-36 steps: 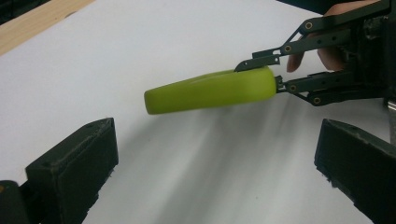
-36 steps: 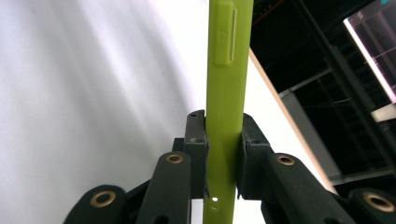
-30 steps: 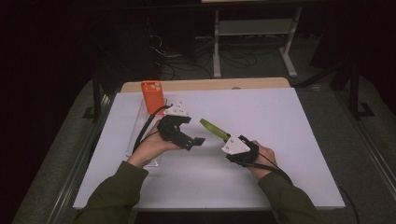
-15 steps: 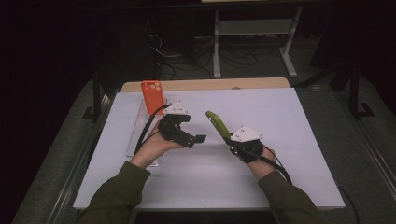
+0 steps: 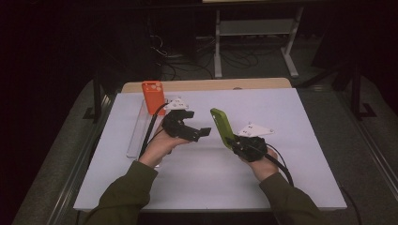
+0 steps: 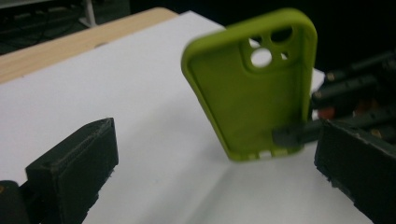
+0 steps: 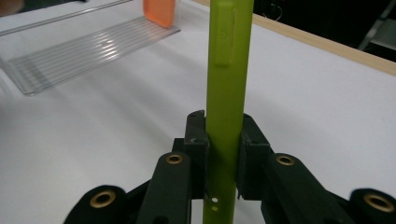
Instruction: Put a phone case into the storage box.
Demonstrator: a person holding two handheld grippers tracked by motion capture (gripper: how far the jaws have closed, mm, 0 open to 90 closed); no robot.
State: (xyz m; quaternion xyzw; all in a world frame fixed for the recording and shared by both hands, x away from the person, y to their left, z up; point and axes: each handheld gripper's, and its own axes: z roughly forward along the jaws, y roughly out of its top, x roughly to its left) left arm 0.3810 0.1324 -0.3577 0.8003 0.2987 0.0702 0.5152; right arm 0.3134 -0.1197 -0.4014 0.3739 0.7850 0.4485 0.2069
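My right gripper (image 5: 233,142) (image 7: 224,140) is shut on the bottom end of a lime-green phone case (image 5: 221,124) (image 7: 229,70), which it holds up off the white table (image 5: 281,117). The case tilts up and away to the left, its hollow inside with the camera cutouts (image 6: 261,51) facing my left gripper. My left gripper (image 5: 202,132) stands open just left of the case, its two black fingers (image 6: 74,168) wide apart with nothing between them. An orange phone case (image 5: 153,96) (image 7: 159,11) stands upright in a clear rack (image 5: 139,129) at the left.
The clear ribbed rack (image 7: 84,51) lies along the table's left side. A wooden strip (image 5: 206,85) borders the far edge of the table. Beyond it the floor holds cables and a metal stand (image 5: 253,28).
The right gripper has raised the green case from a low slant to a steeper, more upright pose and brought it closer to the left gripper. The left hand has barely moved.
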